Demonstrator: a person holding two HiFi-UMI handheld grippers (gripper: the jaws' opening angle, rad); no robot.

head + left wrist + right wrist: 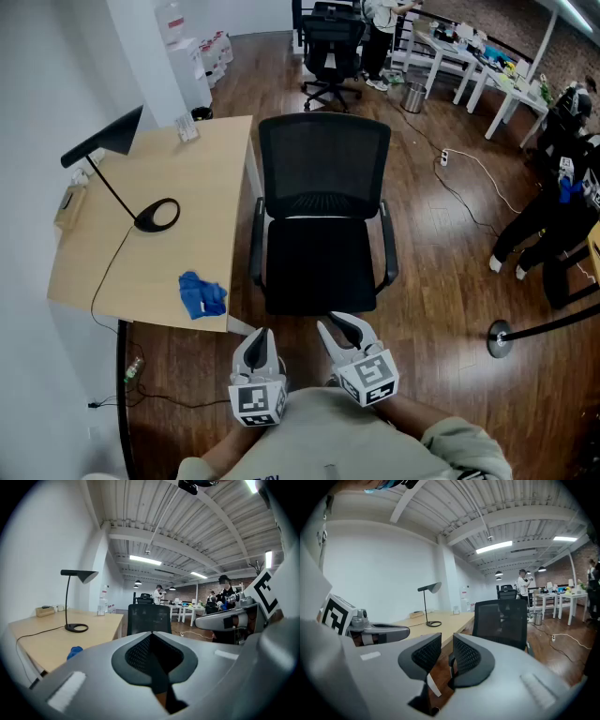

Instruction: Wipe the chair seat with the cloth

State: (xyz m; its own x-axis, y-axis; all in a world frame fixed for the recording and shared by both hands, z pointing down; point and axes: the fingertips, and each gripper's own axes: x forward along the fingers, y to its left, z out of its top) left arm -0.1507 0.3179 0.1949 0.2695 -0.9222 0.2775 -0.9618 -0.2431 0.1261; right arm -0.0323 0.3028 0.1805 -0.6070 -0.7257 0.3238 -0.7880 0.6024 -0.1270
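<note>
Left hand-held gripper (151,637) closed, right hand-held gripper (446,640) ajar, empty; crumpled blue cloth (202,294) on wooden desk (192,211)

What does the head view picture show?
A black mesh office chair stands beside a light wooden desk, where a crumpled blue cloth lies. The left gripper and right gripper hover before its seat, both empty.

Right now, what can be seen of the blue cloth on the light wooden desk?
The crumpled blue cloth looks like soft fabric, bunched in a loose heap rather than folded. It lies on the light wooden desk, near the near corner on the side of the black office chair. Only the desk touches it.
</note>
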